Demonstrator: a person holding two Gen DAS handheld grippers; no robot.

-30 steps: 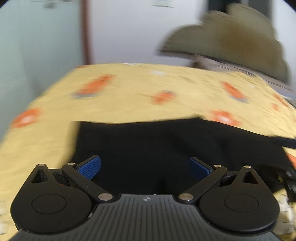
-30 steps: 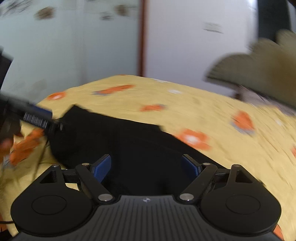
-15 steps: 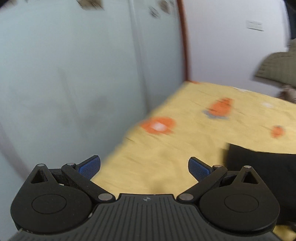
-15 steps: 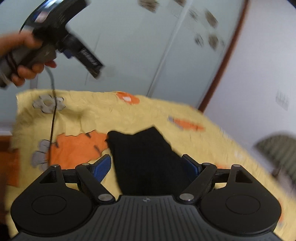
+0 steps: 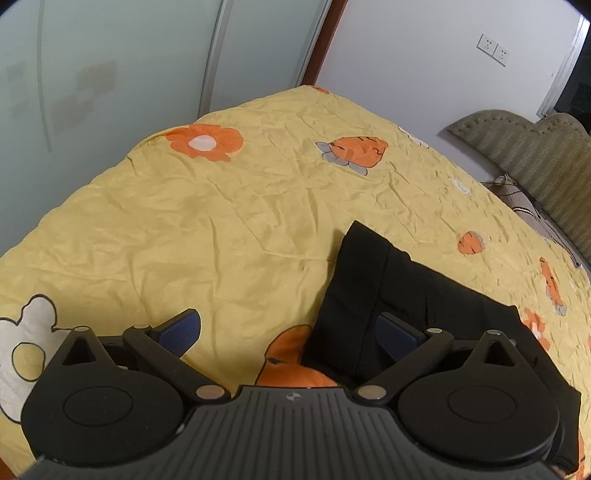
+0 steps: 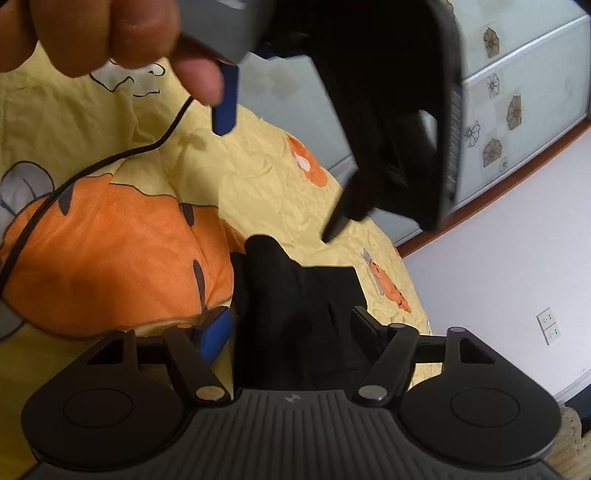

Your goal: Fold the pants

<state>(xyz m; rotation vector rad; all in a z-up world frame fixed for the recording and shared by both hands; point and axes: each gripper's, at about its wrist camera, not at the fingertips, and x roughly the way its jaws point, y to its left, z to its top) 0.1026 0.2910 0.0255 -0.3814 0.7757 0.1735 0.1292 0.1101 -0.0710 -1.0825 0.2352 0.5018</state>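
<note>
The black pants (image 5: 399, 295) lie folded into a compact pile on the yellow bedspread (image 5: 221, 221). In the left wrist view my left gripper (image 5: 291, 332) is open and empty, its right finger over the pile's near left corner. In the right wrist view the pants (image 6: 303, 302) lie between the open fingers of my right gripper (image 6: 291, 332), which holds nothing. The left gripper's body (image 6: 399, 110) and the hand holding it (image 6: 110, 33) fill the top of the right wrist view.
The bedspread has orange and white flower prints. A frosted sliding wardrobe door (image 5: 92, 74) runs along the bed's left side. A padded olive headboard (image 5: 535, 155) stands at the far right. A black cable (image 6: 92, 166) trails from the left gripper over the bedspread.
Both grippers have pulled back from the pants and swung round. The left view turned back from the wardrobe toward the pants. The right gripper now sits close under the left one.
</note>
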